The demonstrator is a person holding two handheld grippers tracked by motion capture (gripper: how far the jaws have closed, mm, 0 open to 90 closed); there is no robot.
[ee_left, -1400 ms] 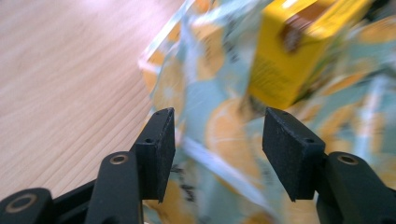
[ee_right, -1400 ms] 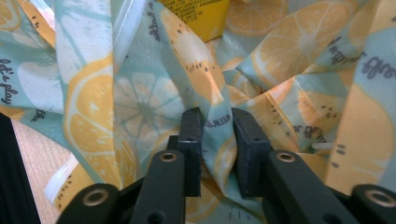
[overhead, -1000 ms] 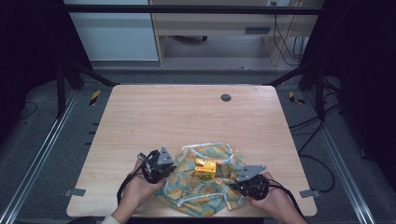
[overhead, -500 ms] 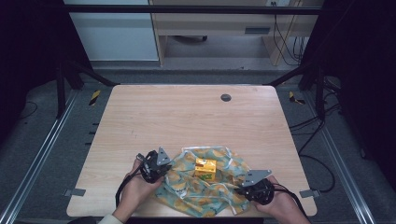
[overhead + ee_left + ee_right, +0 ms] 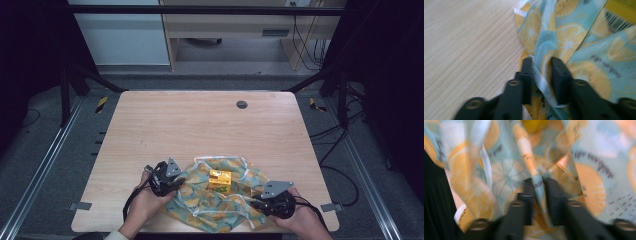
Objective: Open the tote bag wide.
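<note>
A lemon-print cloth (image 5: 227, 212) lies crumpled at the table's front edge, with a small yellow box (image 5: 220, 180) on its middle. My left gripper (image 5: 179, 184) is at the cloth's left edge. Its jaws have just been opening, and a fold of the cloth (image 5: 569, 45) with a white strip lies loose between its fingertips (image 5: 542, 62). The box's barcode side (image 5: 621, 15) shows at the upper right there. My right gripper (image 5: 256, 201) is at the cloth's right edge. Its jaws have also just been opening, and a strip of cloth (image 5: 506, 175) stands in the gap of the right gripper (image 5: 539, 182).
The wooden table (image 5: 200, 125) has a round grommet (image 5: 242, 104) near its far edge. Metal rails run along both sides of the table, and cables trail on the floor at the right. Both hands rest at the front edge.
My right gripper has shifted a little toward the front right corner, and the cloth's right part has spread with it. The left hand has stayed in place.
</note>
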